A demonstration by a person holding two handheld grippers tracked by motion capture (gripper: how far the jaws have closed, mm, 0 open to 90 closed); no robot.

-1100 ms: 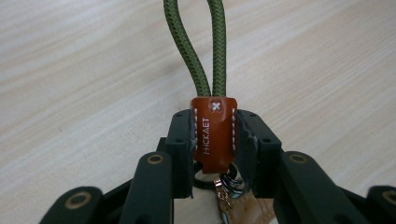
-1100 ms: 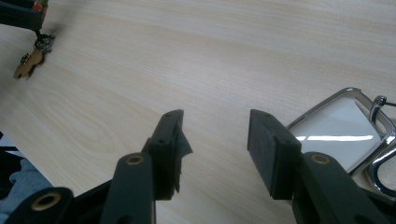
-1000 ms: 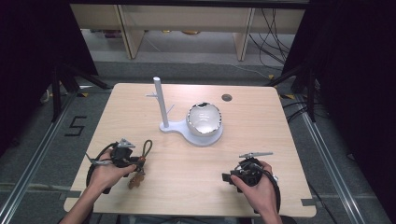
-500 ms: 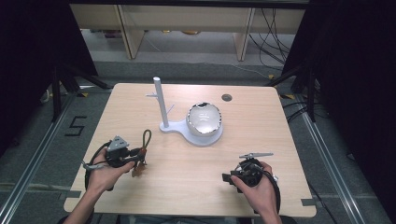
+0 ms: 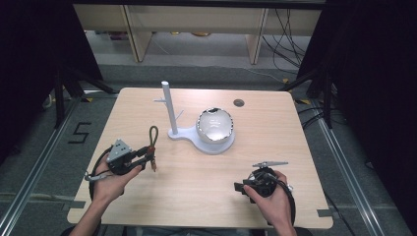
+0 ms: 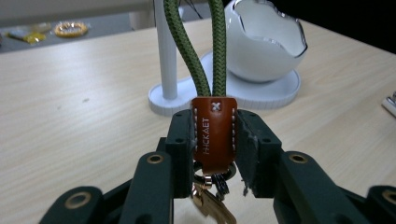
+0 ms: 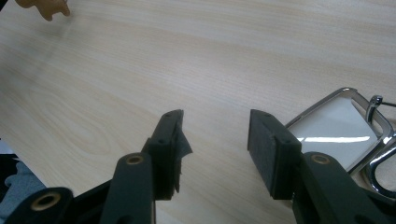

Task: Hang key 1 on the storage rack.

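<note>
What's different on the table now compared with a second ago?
The left gripper, shut on the brown tab of a green-cord keychain, has shifted slightly and swung the cord loop toward the white stand. The right gripper and the bowl stayed put.

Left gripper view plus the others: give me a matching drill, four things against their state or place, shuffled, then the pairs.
1. green braided rope loop with brown leather tab
2. white egg-shaped bowl with jagged rim
3. white peg stand
4. shiny chrome clip

A. upright on the white base
B. clamped between the left gripper jaws
C. on the table beside the open right gripper
D. resting on the round dish of the base

Pairs: 1-B, 2-D, 3-A, 4-C
</note>
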